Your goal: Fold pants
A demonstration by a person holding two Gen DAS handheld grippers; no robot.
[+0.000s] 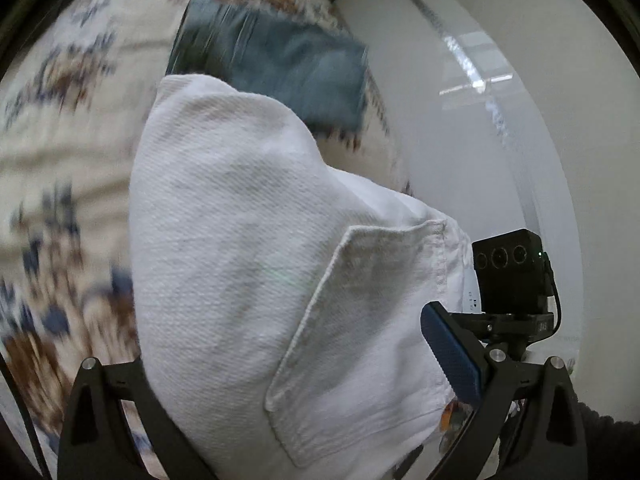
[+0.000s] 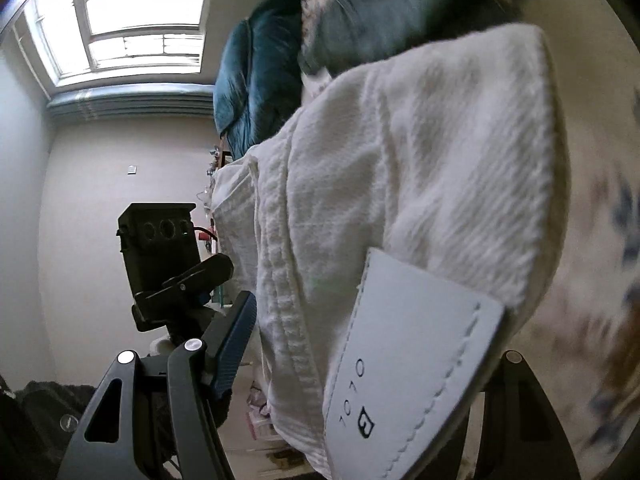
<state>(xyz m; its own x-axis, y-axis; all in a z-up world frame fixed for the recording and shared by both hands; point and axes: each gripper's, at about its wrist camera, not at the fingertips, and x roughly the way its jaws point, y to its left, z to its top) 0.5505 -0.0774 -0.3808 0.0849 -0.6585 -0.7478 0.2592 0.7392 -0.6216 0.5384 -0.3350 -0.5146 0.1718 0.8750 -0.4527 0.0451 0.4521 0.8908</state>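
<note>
White pants (image 1: pixel 248 248) held by waistband, left claw (image 1: pixel 288 412) and right claw (image 2: pixel 360 364) both clenched on cloth, lifted above patterned bed (image 1: pixel 52 152) so legs fall straight for fold.

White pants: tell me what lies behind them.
Behind the white pants lie a folded blue garment and a floral bedspread. The pants cover the garment's lower part and the bedspread directly beneath.

White pants (image 1: pixel 248 248) swamp the left tongs (image 1: pixel 304 380): the far finger's tip is buried behind cloth, so their grip can't be read. Same at the right tongs (image 2: pixel 360 344), one finger lost under the leather patch (image 2: pixel 404 364). Beyond both, the patterned bedspread (image 1: pixel 52 152) smears into blur, and so does the blue garment (image 1: pixel 280 68).
</note>
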